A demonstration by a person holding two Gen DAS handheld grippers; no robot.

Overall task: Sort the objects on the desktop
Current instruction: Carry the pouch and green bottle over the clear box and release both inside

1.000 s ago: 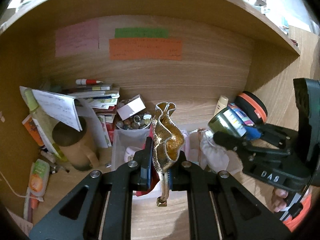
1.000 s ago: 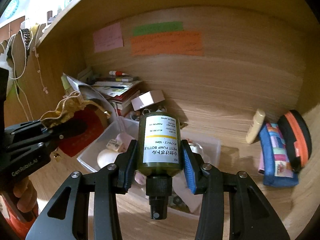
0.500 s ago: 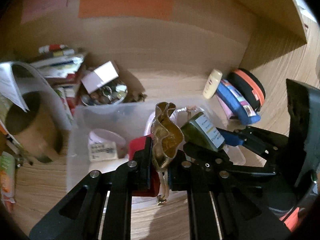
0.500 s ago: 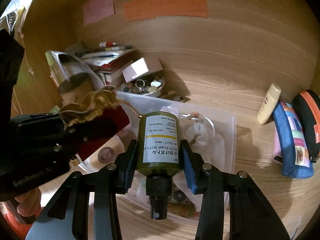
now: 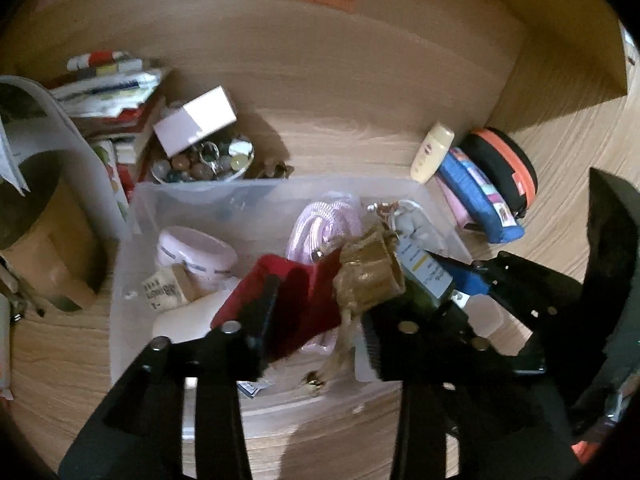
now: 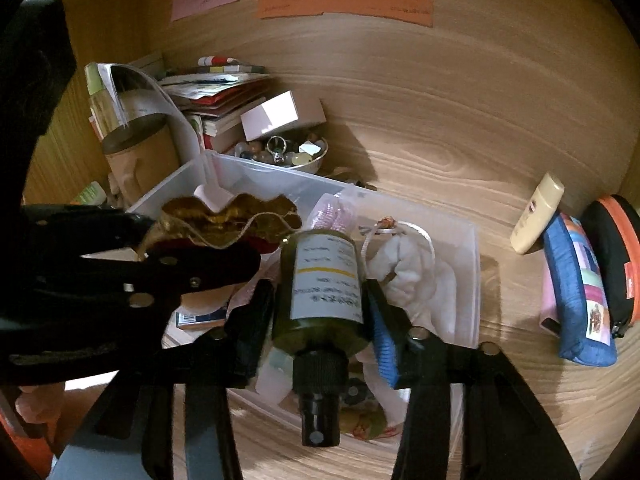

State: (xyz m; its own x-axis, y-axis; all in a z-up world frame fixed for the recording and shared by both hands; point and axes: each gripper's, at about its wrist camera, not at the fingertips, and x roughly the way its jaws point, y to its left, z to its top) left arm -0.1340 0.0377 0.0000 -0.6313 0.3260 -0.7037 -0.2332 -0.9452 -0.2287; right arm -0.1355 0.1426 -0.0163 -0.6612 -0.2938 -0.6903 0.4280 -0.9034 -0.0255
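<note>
Between the opening jaws of the right gripper (image 6: 320, 312) lay the green pump bottle (image 6: 322, 284), cap toward the camera, gaps showing at both pads. The left gripper (image 5: 316, 316) was likewise opening, its red-and-gold pouch (image 5: 320, 292) slack between the jaws. Both hung over the clear bin (image 5: 132, 240) just beyond, apparently for dropping in.

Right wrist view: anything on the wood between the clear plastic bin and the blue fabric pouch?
Bare wood. In the right wrist view, nothing sits between the clear plastic bin and the blue fabric pouch.
</note>
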